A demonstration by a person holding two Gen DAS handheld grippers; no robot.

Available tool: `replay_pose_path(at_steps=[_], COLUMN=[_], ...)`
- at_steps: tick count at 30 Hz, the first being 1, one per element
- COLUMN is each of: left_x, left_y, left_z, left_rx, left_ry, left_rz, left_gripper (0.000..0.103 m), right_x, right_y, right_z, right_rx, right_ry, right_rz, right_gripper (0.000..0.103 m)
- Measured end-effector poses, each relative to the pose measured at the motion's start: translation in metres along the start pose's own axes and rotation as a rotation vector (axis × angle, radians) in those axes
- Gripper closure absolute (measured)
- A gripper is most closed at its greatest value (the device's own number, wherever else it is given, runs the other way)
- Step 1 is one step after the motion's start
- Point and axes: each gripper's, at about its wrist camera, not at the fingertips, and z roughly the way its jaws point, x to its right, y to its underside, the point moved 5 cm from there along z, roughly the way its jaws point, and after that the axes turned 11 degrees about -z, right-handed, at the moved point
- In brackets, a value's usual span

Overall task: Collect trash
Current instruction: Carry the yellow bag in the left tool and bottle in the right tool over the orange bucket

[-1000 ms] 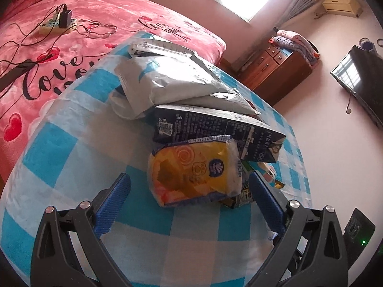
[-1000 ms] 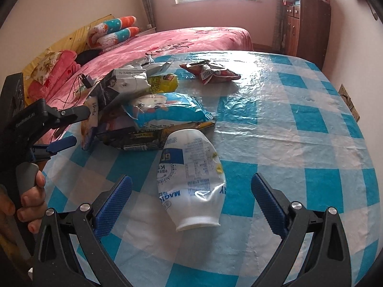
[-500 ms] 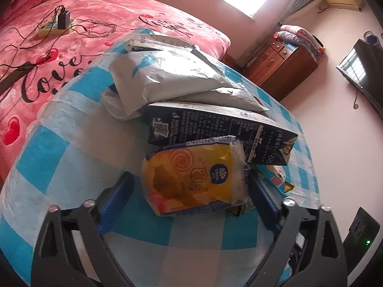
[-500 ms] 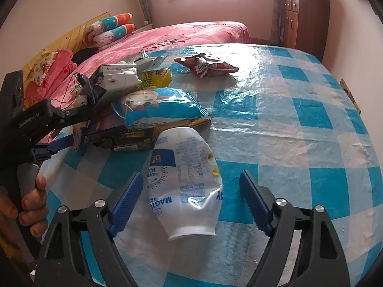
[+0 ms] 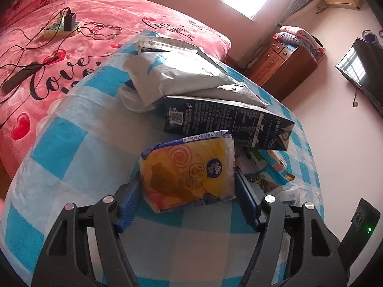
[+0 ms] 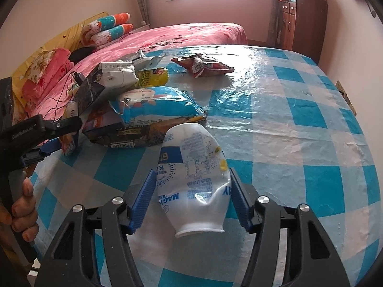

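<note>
Left gripper (image 5: 188, 199): fingers clamped on the yellow snack packet (image 5: 189, 173), black carton (image 5: 225, 122) just beyond the fingertips. Right gripper (image 6: 191, 202): fingers pressed against both sides of the crushed white bottle (image 6: 192, 181) lying on the desk (image 6: 299, 143), base toward the camera.

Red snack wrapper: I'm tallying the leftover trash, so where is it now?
In the right wrist view, the red snack wrapper lies alone on the checked tablecloth at the far side, just right of the yellow packet.
</note>
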Motion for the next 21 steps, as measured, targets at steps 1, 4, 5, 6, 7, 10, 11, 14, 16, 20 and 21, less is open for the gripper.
replay_pose_path(at_steps=[1, 4, 5, 6, 7, 10, 11, 14, 16, 20, 21], left_x=[-0.001, -0.006, -0.007, -0.009, -0.01, -0.014, -0.015, -0.019, -0.023, -0.035, -0.038], left_y=[0.001, 0.006, 0.009, 0.011, 0.012, 0.018, 0.02, 0.026, 0.029, 0.033, 0.033], left_z=[-0.002, -0.01, -0.013, -0.016, -0.018, -0.026, -0.03, -0.039, -0.047, -0.068, -0.071], left_rx=[0.001, 0.01, 0.013, 0.014, 0.014, 0.021, 0.026, 0.033, 0.041, 0.071, 0.077], left_ry=[0.001, 0.001, 0.002, 0.003, 0.004, 0.008, 0.01, 0.012, 0.012, 0.011, 0.008], left_rz=[0.001, 0.008, 0.011, 0.012, 0.013, 0.021, 0.024, 0.031, 0.034, 0.033, 0.032], left_gripper=[0.032, 0.032, 0.032, 0.032, 0.032, 0.032, 0.032, 0.032, 0.032, 0.032, 0.032], right_x=[0.001, 0.002, 0.002, 0.001, 0.001, -0.001, -0.002, -0.008, -0.014, -0.036, -0.042], right_y=[0.001, 0.004, 0.004, 0.005, 0.005, 0.005, 0.005, 0.004, 0.002, -0.002, -0.004], right_z=[-0.001, -0.004, -0.005, -0.006, -0.008, -0.013, -0.015, -0.021, -0.024, -0.031, -0.032], right_rx=[0.005, 0.009, 0.011, 0.014, 0.018, 0.027, 0.029, 0.038, 0.039, 0.043, 0.044], right_ry=[-0.005, -0.004, -0.003, -0.003, -0.003, -0.008, -0.009, -0.024, -0.041, -0.092, -0.104], right_rz=[0.005, 0.007, 0.006, 0.006, 0.006, 0.005, 0.003, 0.001, -0.004, -0.028, -0.038], right_gripper=[0.041, 0.042, 0.042, 0.042, 0.042, 0.042, 0.042, 0.042, 0.042, 0.042, 0.042])
